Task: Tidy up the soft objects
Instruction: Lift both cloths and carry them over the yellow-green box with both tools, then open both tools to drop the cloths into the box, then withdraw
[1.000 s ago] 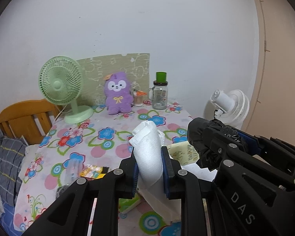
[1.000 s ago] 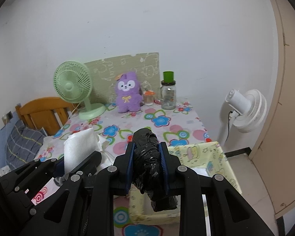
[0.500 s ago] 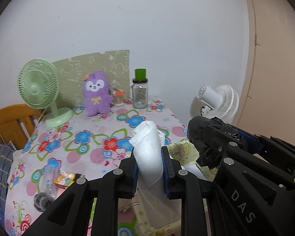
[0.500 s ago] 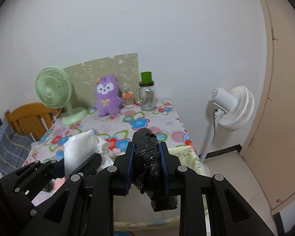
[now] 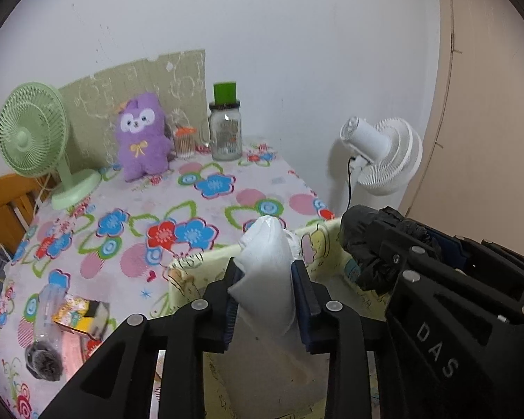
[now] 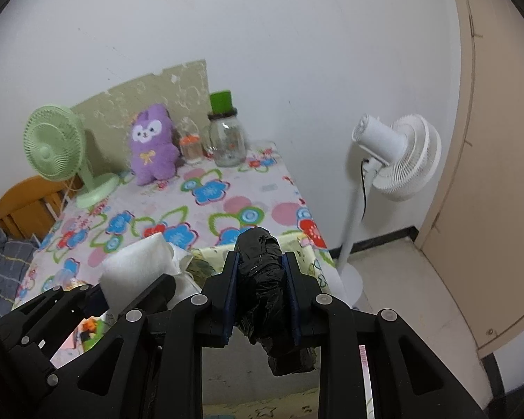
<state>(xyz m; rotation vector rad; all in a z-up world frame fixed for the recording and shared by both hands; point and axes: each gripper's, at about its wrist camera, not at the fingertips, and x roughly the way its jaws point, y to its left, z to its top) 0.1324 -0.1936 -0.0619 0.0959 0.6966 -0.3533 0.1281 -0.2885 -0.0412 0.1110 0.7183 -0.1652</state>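
Hovering above yellow bin rim (image 5: 199, 262), left gripper (image 5: 265, 293) fingers loosening around white bag (image 5: 265, 279), right gripper (image 6: 260, 293) clenching black bag (image 6: 262, 279).

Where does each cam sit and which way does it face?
Left wrist: on the left claw, looking forward and down over the yellow bin at the floral table; own fingers pinch a white bundle, right claw at right.
Right wrist: on the right claw, same heading; fingers grip a black bundle, left claw lower left.
Shared: purple plush, green fan, white fan.
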